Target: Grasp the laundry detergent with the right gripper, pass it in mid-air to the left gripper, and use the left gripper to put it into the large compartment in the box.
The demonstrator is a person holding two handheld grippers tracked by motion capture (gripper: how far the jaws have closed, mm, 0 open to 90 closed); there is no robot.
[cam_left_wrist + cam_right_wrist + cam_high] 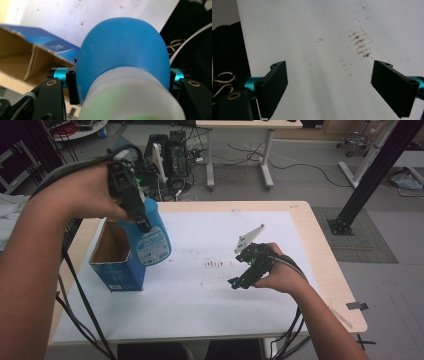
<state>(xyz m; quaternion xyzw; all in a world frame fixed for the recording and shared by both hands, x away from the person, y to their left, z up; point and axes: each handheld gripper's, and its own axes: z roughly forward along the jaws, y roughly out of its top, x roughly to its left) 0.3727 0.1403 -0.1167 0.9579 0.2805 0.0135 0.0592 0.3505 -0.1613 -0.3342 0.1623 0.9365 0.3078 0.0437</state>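
Observation:
A blue plastic bottle (152, 240) with a printed label hangs in the air, tilted, over the right edge of an open blue cardboard box (116, 257). My left gripper (137, 215) is shut on the bottle near its upper part. In the left gripper view the blue bottle (123, 52) bulges between the jaws, with its whitish neck nearest the camera and the open box (30, 57) below to the left. My right gripper (239, 281) rests low over the white sheet (220, 285), open and holding nothing. Its fingers (274, 85) stand wide apart over brown smudges (359, 45).
The white sheet covers most of a light wooden table (325, 265). Brown marks (214, 264) stain the sheet's middle. Black cables (80, 320) hang along the table's left side. Computer cases (167, 150), another desk (240, 150) and a black frame post (370, 175) stand beyond the far edge.

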